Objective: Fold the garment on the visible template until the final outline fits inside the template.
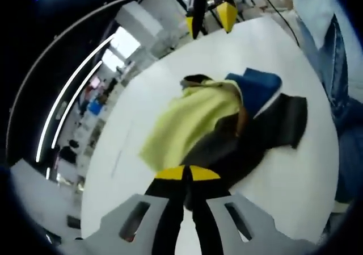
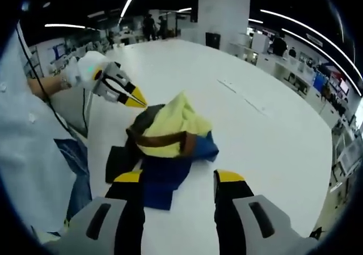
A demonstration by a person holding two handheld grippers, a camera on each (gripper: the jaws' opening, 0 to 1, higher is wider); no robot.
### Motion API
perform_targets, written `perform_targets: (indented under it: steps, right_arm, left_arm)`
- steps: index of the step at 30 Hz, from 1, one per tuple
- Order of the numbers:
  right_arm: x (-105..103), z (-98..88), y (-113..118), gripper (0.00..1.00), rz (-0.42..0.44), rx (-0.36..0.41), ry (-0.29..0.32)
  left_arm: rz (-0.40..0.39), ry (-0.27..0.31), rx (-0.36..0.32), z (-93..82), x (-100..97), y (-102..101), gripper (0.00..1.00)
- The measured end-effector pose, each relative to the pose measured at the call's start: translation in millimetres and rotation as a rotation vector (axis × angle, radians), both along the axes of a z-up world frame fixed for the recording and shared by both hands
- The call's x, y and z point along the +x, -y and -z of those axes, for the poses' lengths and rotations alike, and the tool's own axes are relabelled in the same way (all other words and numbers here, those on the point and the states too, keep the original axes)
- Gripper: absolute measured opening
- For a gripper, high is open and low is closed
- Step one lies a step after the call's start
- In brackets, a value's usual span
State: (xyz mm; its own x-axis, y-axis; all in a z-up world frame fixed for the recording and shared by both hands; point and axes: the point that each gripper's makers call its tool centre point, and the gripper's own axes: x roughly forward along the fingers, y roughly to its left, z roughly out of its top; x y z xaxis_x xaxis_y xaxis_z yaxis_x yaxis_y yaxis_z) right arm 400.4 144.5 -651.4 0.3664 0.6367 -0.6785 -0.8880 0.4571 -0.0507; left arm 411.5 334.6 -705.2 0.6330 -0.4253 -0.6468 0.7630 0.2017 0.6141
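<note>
A crumpled garment (image 1: 193, 116), yellow-green with black parts and a brown band, lies heaped on a white table (image 1: 147, 90). A flat blue sheet (image 1: 258, 87) sticks out from under it. My left gripper (image 1: 186, 172) is shut, and its yellow tips rest at the black cloth's edge; whether it pinches cloth I cannot tell. In the right gripper view the left gripper (image 2: 136, 101) sits at the far left edge of the garment (image 2: 173, 124). My right gripper (image 2: 178, 178) stands open over the near end of the blue sheet (image 2: 164, 184). It also hangs open (image 1: 209, 17) beyond the table's far side.
A person in a white shirt (image 2: 28, 147) and blue jeans (image 1: 334, 67) stands at the table's side. Bare white tabletop (image 2: 266, 130) spreads wide beyond the garment. Desks, screens and ceiling light strips ring the room.
</note>
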Motion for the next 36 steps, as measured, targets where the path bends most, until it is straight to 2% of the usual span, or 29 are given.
perform_targets:
  steps: [3, 12, 15, 22, 29, 33, 36]
  right_arm:
    - [-1, 0.1, 1, 0.48, 0.002, 0.002, -0.001]
    - [-2, 0.3, 5, 0.48, 0.018, 0.008, -0.002]
    - [-2, 0.8, 6, 0.48, 0.021, 0.005, -0.001]
    - [-3, 3.2, 8, 0.48, 0.031, 0.008, -0.007]
    - [-4, 5.1, 9, 0.48, 0.038, 0.009, -0.012]
    - [-3, 4.0, 9, 0.48, 0.04, 0.012, -0.008]
    - [-3, 3.1, 8, 0.47, 0.034, 0.017, -0.009]
  left_arm:
    - [0.013, -0.024, -0.012, 3.2, -4.8, 0, 0.04]
    - [0.047, -0.017, 0.02, 10.2, -0.8, 4, 0.07]
    - [0.056, -0.007, 0.026, 12.2, 2.2, 6, 0.12]
    - [0.081, 0.005, 0.045, 15.8, 6.3, 12, 0.13]
    - [0.085, 0.004, 0.024, 17.7, 7.8, 20, 0.09]
    - [0.089, 0.01, 0.003, 15.4, 6.9, 25, 0.01]
    - [0.088, 0.015, 0.009, 14.4, 6.7, 26, 0.0]
